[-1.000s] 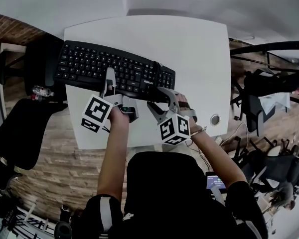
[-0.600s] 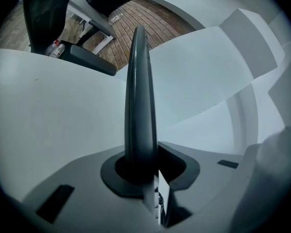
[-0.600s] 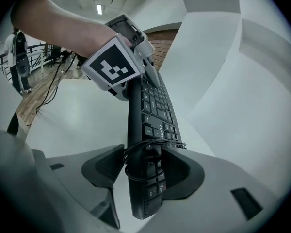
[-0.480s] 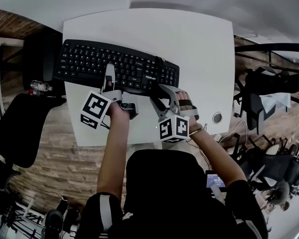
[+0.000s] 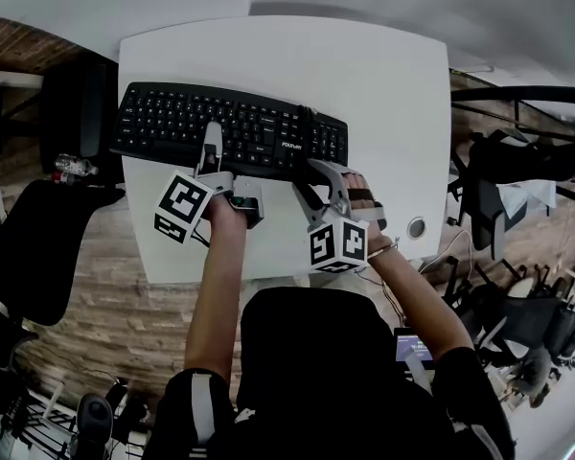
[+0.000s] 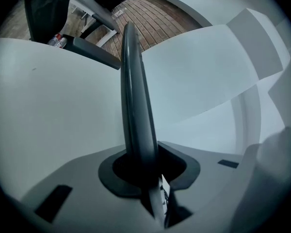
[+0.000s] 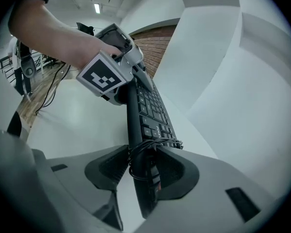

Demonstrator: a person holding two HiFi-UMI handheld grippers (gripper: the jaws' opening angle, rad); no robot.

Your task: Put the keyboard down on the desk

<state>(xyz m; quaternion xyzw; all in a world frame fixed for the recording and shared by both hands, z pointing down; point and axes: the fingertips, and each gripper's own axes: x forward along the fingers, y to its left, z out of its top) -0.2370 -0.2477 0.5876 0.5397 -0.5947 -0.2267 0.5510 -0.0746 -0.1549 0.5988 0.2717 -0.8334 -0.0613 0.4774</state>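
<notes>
White desk (image 5: pixel 383 113): the black keyboard (image 5: pixel 172 123) extends across its far half, left end at the desk's left edge; whether it rests flat cannot be told. The left gripper (image 5: pixel 211 142) pinches the keyboard's near edge. The right gripper (image 5: pixel 305 175), whose jaws have just been closing, clamps the right end, where a thin black cable (image 7: pixel 150 147) loops round it.
</notes>
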